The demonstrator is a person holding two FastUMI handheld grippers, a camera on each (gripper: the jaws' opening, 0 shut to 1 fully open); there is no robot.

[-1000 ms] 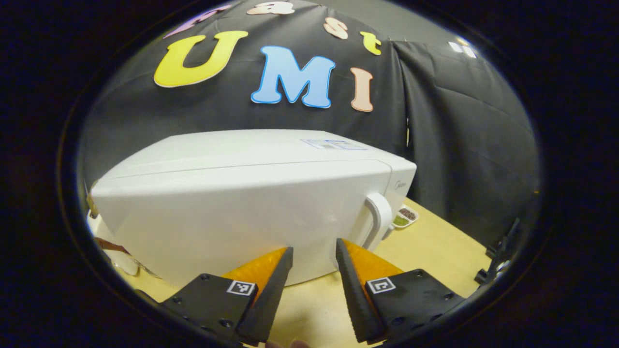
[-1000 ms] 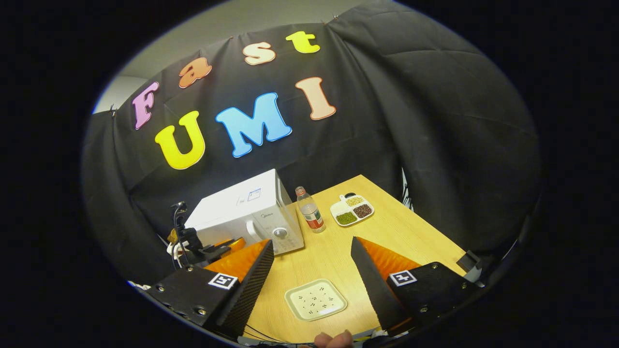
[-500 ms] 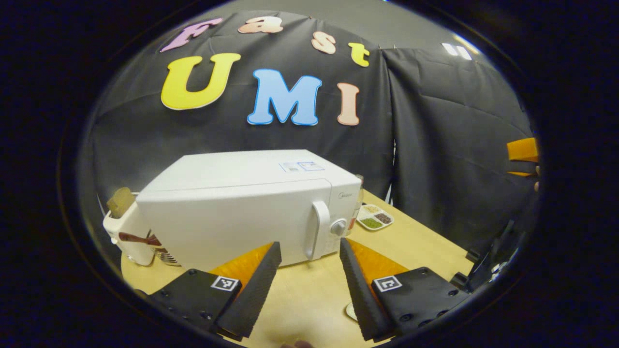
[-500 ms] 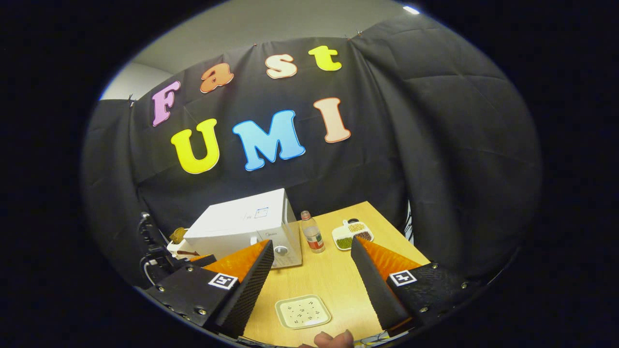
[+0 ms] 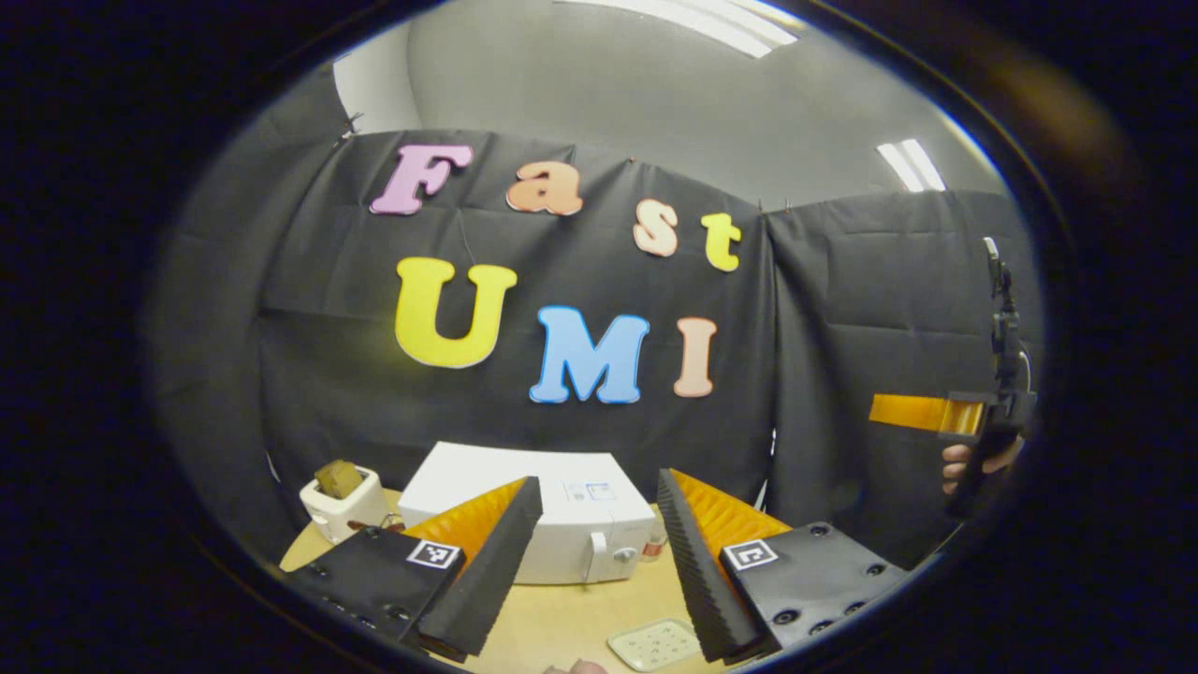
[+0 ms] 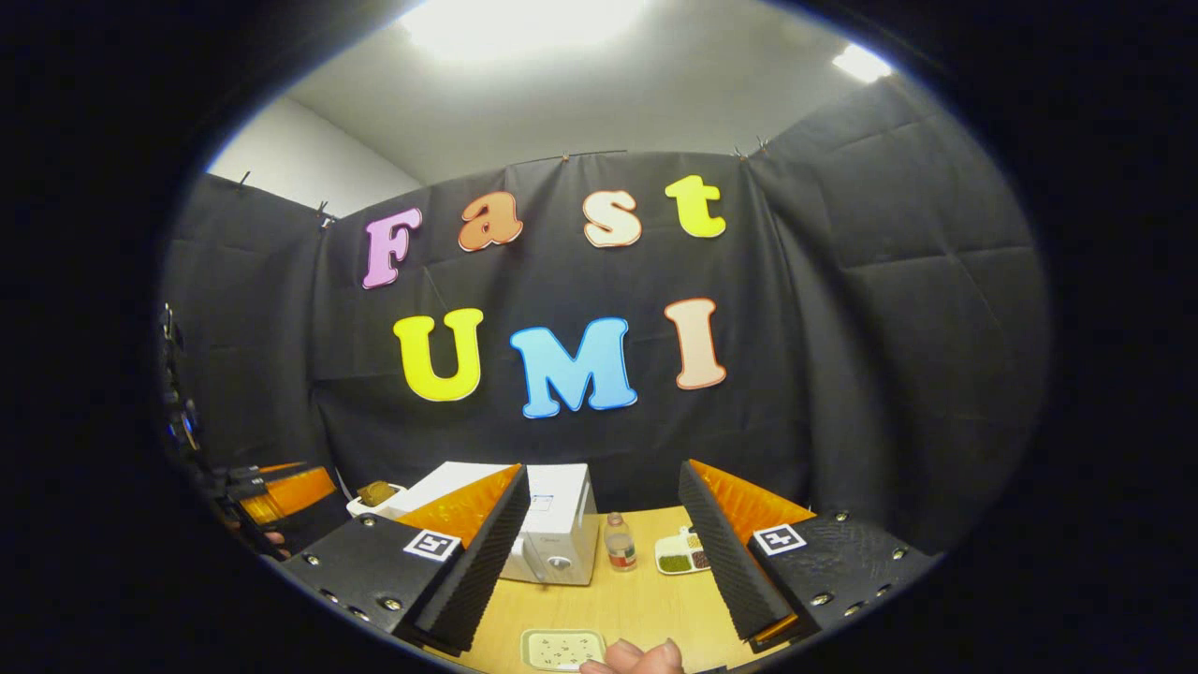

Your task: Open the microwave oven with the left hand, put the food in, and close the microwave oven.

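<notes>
1. Booth with black cloth walls, grey ceiling with lights, wooden table (image 6: pixel 646 599) low in both views.
2. Left gripper (image 5: pixel 599 552) held high and back from the table, fingers spread wide, nothing between them. Right gripper (image 6: pixel 604 552) likewise wide apart and empty, raised, pointing at the back wall.
3. Microwave (image 5: pixel 580 534) at 6 o'clock in left gripper view, door shut, handle (image 5: pixel 599 554) and knob on its right side; in right gripper view it sits at 6–7 o'clock.
4. Food tray (image 6: pixel 562 649) on the near table edge at 6 o'clock, in front of the microwave, not inside. Judgement: both tools look parked away from the work, either a start or an end pose; cannot tell which.
5. Around: toaster (image 5: pixel 339 504) at 7 o'clock left of the microwave, bottle (image 6: pixel 618 543) just right of it, divided dish of beans (image 6: pixel 681 552) beyond the bottle.
6. Nothing blocks the door handle; the bottle stands near the door's swing side, possible snag.
</notes>
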